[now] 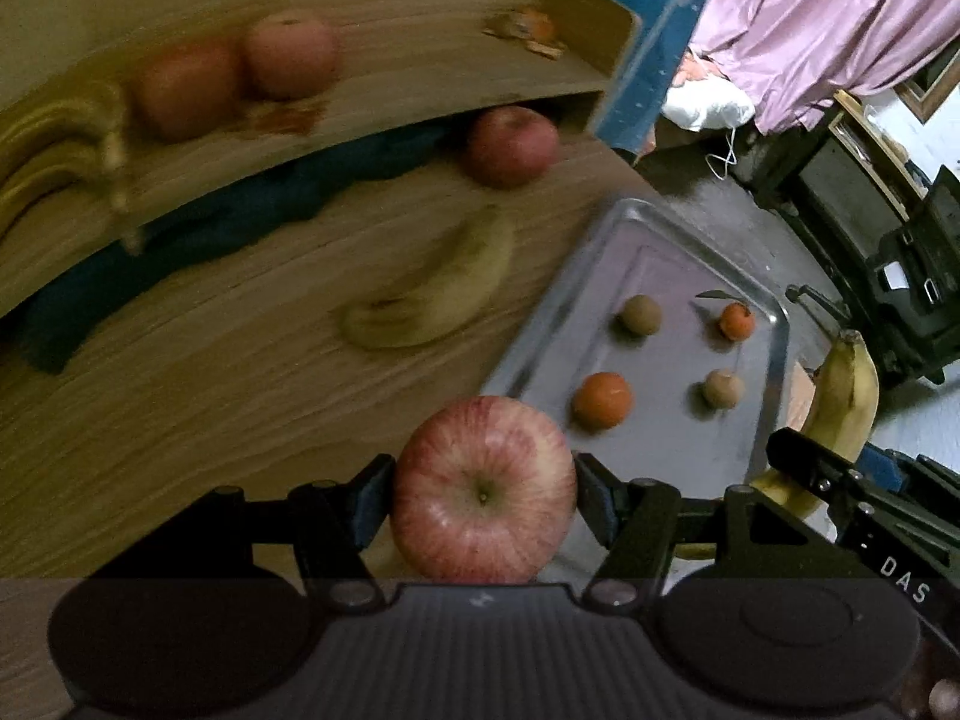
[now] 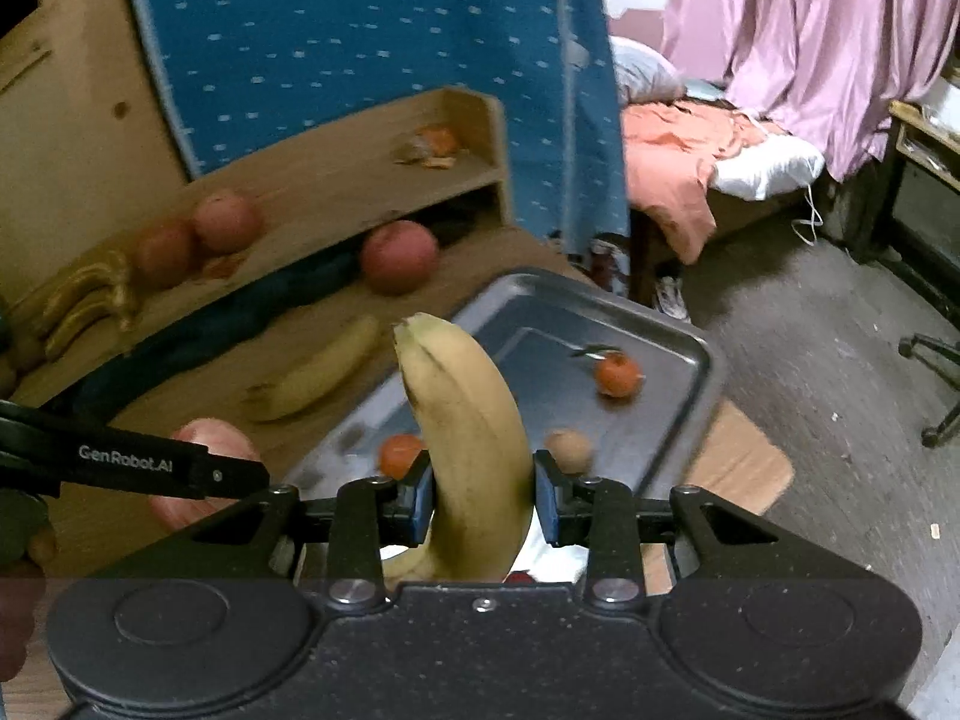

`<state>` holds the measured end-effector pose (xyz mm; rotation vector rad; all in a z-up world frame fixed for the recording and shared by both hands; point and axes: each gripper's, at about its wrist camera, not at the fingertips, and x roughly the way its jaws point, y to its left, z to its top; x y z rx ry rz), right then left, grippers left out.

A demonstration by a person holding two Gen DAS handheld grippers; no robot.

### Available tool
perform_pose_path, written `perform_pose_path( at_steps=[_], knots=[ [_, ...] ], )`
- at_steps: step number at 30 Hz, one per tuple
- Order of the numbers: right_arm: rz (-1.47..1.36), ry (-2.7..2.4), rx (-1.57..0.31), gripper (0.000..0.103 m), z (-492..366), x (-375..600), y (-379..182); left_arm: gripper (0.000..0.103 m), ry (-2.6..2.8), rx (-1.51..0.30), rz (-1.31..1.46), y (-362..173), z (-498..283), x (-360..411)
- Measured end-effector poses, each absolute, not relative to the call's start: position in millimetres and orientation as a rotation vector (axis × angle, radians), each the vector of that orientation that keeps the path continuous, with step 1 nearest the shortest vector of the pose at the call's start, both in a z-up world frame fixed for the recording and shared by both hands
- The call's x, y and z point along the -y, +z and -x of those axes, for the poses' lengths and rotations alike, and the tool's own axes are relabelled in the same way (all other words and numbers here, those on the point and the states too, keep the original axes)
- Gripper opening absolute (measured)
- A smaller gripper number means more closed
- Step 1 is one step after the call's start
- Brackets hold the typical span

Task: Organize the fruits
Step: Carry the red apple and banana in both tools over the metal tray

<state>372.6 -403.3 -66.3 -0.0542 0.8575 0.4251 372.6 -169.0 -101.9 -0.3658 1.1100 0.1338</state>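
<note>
Above the desk (image 1: pixel 180 420), in the left wrist view, my left tool (image 1: pixel 483 495) is clamped on a striped apple (image 1: pixel 483 489) beside the metal tray (image 1: pixel 660 240). In the right wrist view, my right tool (image 2: pixel 483 495) grips a banana (image 2: pixel 468 438) upright over that tray.

A pink curtain (image 2: pixel 810 30) hangs behind a bed with an orange blanket (image 2: pixel 672 150).
</note>
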Motion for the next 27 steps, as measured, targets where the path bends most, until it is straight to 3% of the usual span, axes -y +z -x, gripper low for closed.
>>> perform_pose_path(
  at_steps=[13, 27],
  knots=[
    [0.088, 0.479, -0.925, 0.035, -479.3, 469.8, -79.3, 0.068, 0.140, -1.130, 0.386, -113.7, -460.3, 237.0],
    [0.105, 0.623, -1.001, 0.035, -552.4, 476.9, -100.0, 0.068, 0.220, -1.195, 0.427, -134.6, -509.1, 269.4]
  ],
)
